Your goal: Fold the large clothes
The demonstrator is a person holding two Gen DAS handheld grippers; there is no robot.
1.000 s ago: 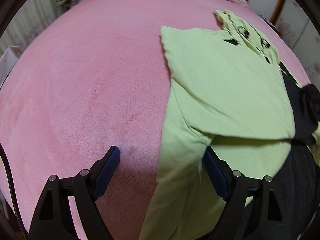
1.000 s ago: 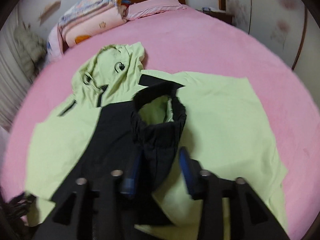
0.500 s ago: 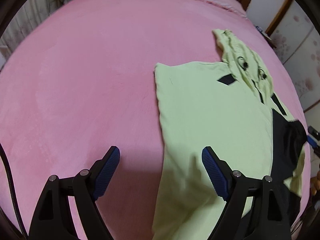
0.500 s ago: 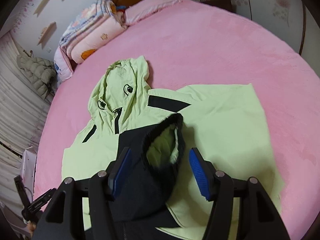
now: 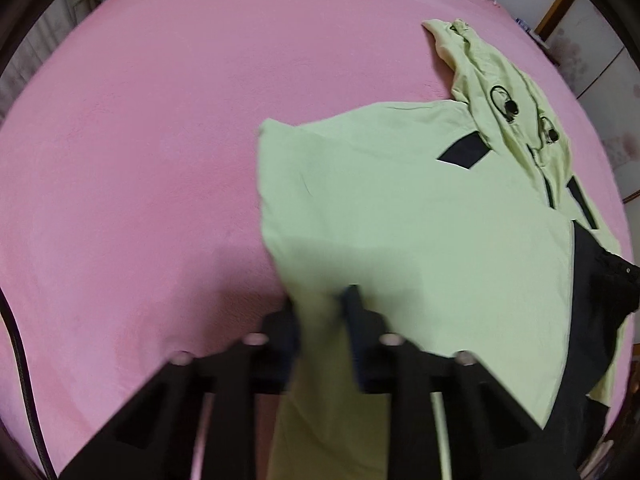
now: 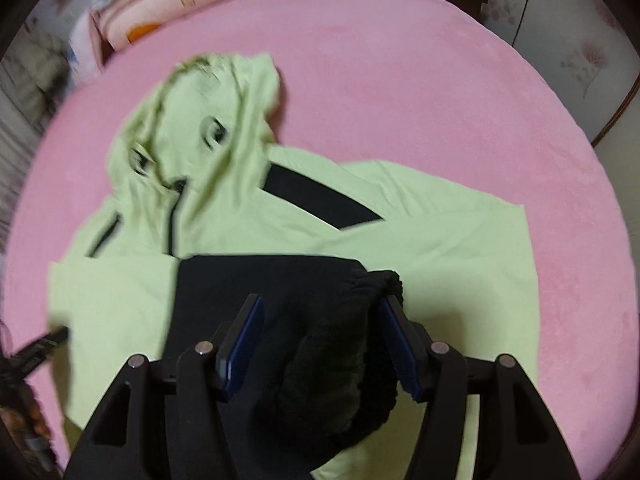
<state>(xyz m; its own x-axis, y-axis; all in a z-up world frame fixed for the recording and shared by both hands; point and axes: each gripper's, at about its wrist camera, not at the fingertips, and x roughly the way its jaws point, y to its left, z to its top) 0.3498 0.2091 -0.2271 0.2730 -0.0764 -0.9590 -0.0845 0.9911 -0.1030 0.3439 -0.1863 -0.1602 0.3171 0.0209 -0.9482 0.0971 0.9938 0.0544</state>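
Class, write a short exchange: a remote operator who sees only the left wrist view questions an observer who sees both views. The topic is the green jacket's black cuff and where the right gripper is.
Operator: My view cuts off at the black cuff. Where is the right gripper?
Observer: The right gripper is directly over the black cuff. Its jaws have just been opening and stand on either side of the bunched cuff.
Operator: What does the far side of the jacket look like beyond that cuff?
Observer: That side of the jacket lies spread flat and is not yet folded in. Its edge rests on the pink bedcover.
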